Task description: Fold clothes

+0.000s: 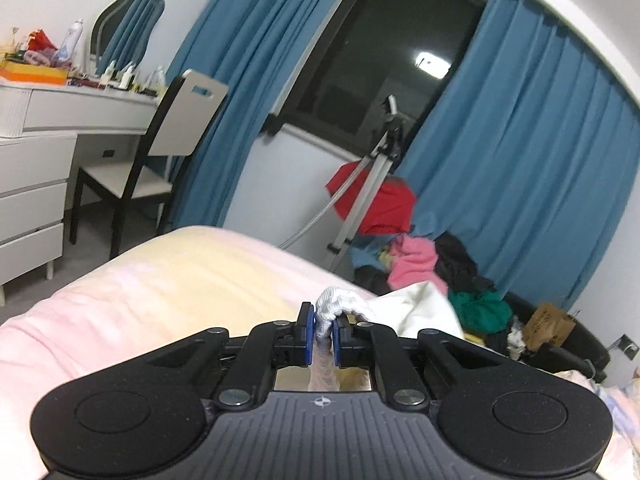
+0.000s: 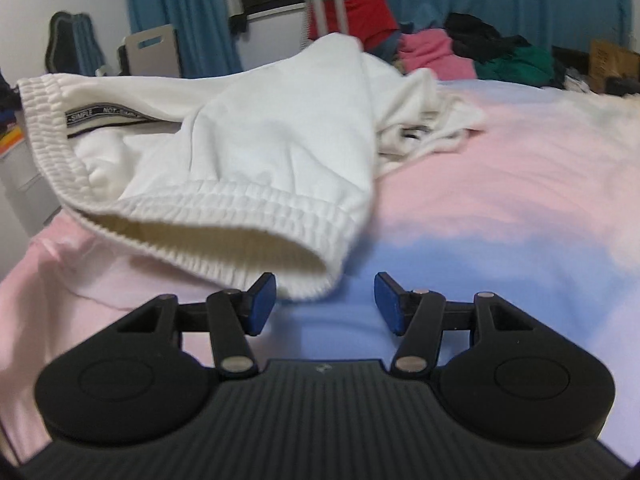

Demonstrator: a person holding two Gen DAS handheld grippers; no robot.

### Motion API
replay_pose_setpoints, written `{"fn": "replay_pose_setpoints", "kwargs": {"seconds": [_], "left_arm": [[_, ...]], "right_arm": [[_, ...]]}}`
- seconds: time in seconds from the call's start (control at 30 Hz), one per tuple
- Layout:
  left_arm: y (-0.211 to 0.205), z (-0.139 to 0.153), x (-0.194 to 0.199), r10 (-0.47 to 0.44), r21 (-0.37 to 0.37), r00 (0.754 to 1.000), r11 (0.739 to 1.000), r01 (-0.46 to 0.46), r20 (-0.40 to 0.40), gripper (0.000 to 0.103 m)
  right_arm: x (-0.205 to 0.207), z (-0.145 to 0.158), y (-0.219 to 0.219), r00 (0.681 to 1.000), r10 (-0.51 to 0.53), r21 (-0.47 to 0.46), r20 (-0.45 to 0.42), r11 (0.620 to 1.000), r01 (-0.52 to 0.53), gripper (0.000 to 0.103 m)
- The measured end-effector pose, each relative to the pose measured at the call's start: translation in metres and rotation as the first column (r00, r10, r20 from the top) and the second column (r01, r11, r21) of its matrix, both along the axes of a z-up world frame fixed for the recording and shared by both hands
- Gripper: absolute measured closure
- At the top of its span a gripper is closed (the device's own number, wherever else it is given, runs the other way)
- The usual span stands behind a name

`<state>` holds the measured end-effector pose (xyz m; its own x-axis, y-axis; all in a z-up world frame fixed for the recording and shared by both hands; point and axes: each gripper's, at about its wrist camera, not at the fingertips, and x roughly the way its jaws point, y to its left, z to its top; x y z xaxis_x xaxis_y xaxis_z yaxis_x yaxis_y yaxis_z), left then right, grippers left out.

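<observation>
In the left wrist view, the left gripper [image 1: 323, 330] is pinching a ribbed white band, most probably the elastic waistband [image 1: 334, 300] of the white sweatpants [image 1: 416, 312]. The blue pads [image 1: 307, 330] are pressing on it from both sides, and the fabric is bulging out above them. The rest of the garment is trailing away to the right of the gripper, over the pink bed cover [image 1: 140, 292]. Beyond the bed cover's far edge a pile of coloured clothes [image 1: 448, 272] is lying by the blue curtain [image 1: 520, 160].

In the right wrist view, the right gripper [image 2: 325, 304] is standing spread, with nothing pressed between its pads. The near corner of the waistband [image 2: 224, 216] is hanging just in front of the left finger [image 2: 260, 302], and it may be touching that finger, but the blur is not letting me decide. The sweatpants [image 2: 280, 120] are lying on the bed cover [image 2: 500, 184], with the waist opening gaping toward this gripper and the legs bunched behind it. So the long axis is running from the waistband away toward the far edge of the bed cover.

The garment is looking like thick fleece cotton: soft, light, not fragile and not slippery, but it is sagging wherever it is not supported. I judge the best hold to be the gathered elastic band, one gripper at each end of it, because this firm rib is giving the pads something to bite.
</observation>
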<state>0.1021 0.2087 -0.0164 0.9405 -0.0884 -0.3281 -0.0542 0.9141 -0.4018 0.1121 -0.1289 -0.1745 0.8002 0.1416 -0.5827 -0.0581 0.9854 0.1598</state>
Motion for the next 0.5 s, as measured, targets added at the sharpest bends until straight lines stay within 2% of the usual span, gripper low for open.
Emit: {"fn": "replay_pose_setpoints", "kwargs": {"seconds": [0.1, 0.17, 0.2, 0.23, 0.27, 0.3, 0.4, 0.5], "left_arm": [[0.004, -0.014, 0.008, 0.019, -0.004, 0.999, 1.000, -0.019, -0.045, 0.093], [0.004, -0.023, 0.017, 0.026, 0.009, 0.998, 1.000, -0.026, -0.062, 0.092], [0.002, -0.026, 0.021, 0.031, 0.025, 0.997, 0.999, -0.029, -0.066, 0.092], [0.002, -0.028, 0.025, 0.036, 0.042, 0.997, 0.999, -0.033, -0.068, 0.092], [-0.001, -0.029, 0.026, 0.038, 0.055, 0.997, 0.998, -0.034, -0.071, 0.092], [-0.003, -0.031, 0.027, 0.039, 0.064, 0.996, 0.997, -0.034, -0.075, 0.092], [-0.003, -0.034, 0.030, 0.046, 0.079, 0.994, 0.996, -0.038, -0.099, 0.091], [0.006, -0.038, 0.035, 0.046, 0.029, 0.986, 0.999, -0.042, -0.159, 0.089]], "right_arm": [[0.024, -0.008, -0.004, 0.999, -0.037, 0.012, 0.034, 0.999, 0.036, 0.047], [0.034, -0.012, -0.009, 0.998, -0.056, 0.049, 0.042, 0.997, 0.054, 0.056], [0.036, -0.013, -0.011, 0.998, -0.052, 0.060, 0.045, 0.997, 0.049, 0.066], [0.036, -0.013, -0.008, 0.998, -0.044, 0.055, 0.052, 0.998, 0.041, 0.070], [0.036, -0.012, -0.005, 0.997, -0.039, 0.040, 0.065, 0.999, 0.036, 0.072], [0.033, -0.008, -0.001, 0.995, -0.037, 0.008, 0.089, 0.999, 0.036, 0.081], [0.023, 0.010, 0.011, 0.985, -0.026, -0.078, 0.171, 0.996, 0.040, 0.085], [0.009, 0.034, 0.016, 0.965, -0.009, -0.141, 0.262, 0.989, 0.048, 0.086]]}}
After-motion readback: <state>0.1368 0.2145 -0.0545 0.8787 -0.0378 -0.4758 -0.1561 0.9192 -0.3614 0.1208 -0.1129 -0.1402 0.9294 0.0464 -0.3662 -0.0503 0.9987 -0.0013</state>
